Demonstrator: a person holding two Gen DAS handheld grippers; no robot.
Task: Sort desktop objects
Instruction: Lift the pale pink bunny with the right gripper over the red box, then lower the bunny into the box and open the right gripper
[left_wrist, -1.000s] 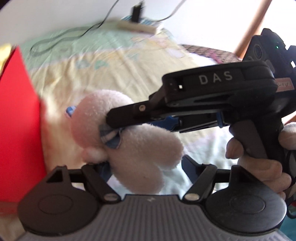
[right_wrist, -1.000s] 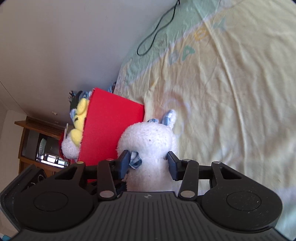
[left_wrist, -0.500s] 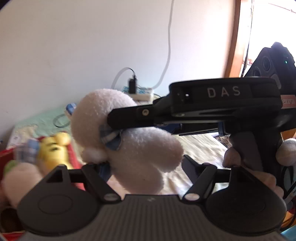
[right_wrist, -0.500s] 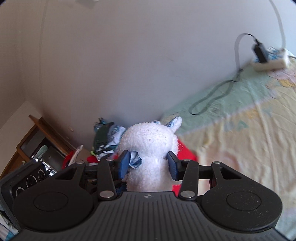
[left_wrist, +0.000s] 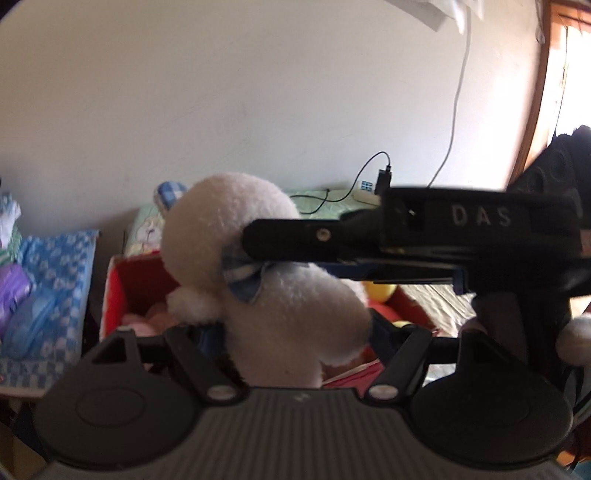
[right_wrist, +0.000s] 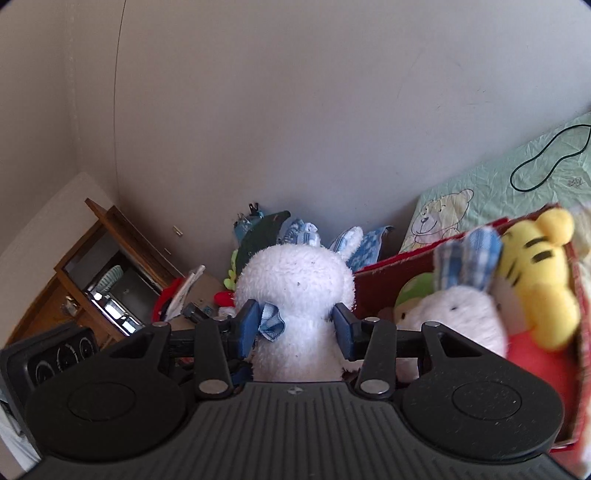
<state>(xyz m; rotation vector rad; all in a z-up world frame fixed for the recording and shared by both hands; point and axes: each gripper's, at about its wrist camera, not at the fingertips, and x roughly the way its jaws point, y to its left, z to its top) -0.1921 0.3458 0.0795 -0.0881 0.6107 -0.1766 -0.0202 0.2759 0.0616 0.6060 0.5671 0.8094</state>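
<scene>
The right hand-held gripper (right_wrist: 295, 330) is clamped on the neck of a white plush rabbit (right_wrist: 295, 295); its blue pads (right_wrist: 246, 325) press in from 9 and 3 o'clock, just under the head, where the narrow waist gives a sure hold. A blue checked bow (right_wrist: 271, 321) sits beside the 9 o'clock pad. In the left wrist view the left hand-held gripper (left_wrist: 291, 336) has its jaws apart on either side of the rabbit's lower body; whether its pads actually touch the plush cannot be told, and the hold appears meant to steady the soft toy in the air. The right tool crosses that view from 3 o'clock, marked "DAS".

The rabbit hangs above and just short of an open red box (right_wrist: 384, 273), which lies at 3 o'clock in the right wrist view and already contains a second white rabbit (right_wrist: 461, 317), a yellow striped tiger (right_wrist: 535, 280) and a green toy (right_wrist: 412, 295). The box apparently serves as the collecting bin for plush toys. A bed (right_wrist: 498, 192) with a bear-print sheet lies beyond it.
</scene>
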